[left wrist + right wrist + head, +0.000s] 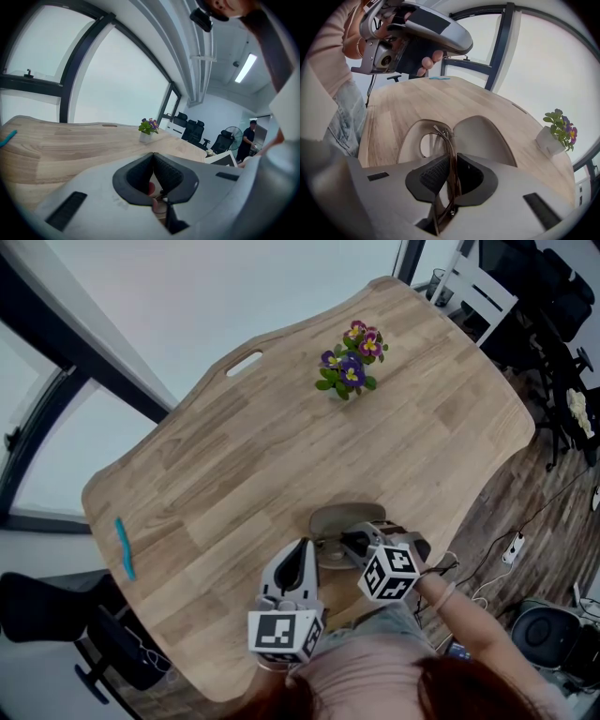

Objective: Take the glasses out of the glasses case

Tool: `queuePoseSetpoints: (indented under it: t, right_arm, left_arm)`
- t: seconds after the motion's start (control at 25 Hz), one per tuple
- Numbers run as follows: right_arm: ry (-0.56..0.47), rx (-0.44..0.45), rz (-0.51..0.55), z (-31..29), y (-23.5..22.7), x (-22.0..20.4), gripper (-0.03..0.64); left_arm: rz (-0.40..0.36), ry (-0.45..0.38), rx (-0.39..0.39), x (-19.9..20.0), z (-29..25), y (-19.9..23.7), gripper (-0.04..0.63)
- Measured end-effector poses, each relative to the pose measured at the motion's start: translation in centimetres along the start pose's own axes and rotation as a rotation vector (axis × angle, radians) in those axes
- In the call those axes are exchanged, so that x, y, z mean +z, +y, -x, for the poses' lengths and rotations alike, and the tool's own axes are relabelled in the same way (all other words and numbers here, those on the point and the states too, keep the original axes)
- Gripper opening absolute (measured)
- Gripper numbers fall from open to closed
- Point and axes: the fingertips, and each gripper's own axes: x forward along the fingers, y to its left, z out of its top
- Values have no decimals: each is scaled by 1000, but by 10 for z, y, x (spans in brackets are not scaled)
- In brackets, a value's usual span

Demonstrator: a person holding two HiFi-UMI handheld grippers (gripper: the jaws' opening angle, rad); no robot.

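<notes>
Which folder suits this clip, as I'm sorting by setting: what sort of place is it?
Most likely an office or meeting room: a large wooden table, black swivel chairs and a standing fan at the back, and tall windows along one wall.

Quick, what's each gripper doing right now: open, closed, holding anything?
Left gripper: closed, nothing between its jaws.
Right gripper: closed on the glasses.
</notes>
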Motion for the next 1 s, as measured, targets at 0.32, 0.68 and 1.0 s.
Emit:
queuePoseSetpoints:
  t: [0.32, 0.68, 1.0]
  right_arm:
    - [13, 20, 107, 2, 3, 2, 14]
    - [-17, -11, 151, 14, 2, 12, 14]
    - [-54, -83, 132, 32, -5, 22, 12]
  left_arm:
    - [-4, 1, 3, 2, 3, 2, 2]
    - [-21, -22, -8, 6, 9, -5, 2]
    - [-31, -42, -4, 9, 19, -8, 2]
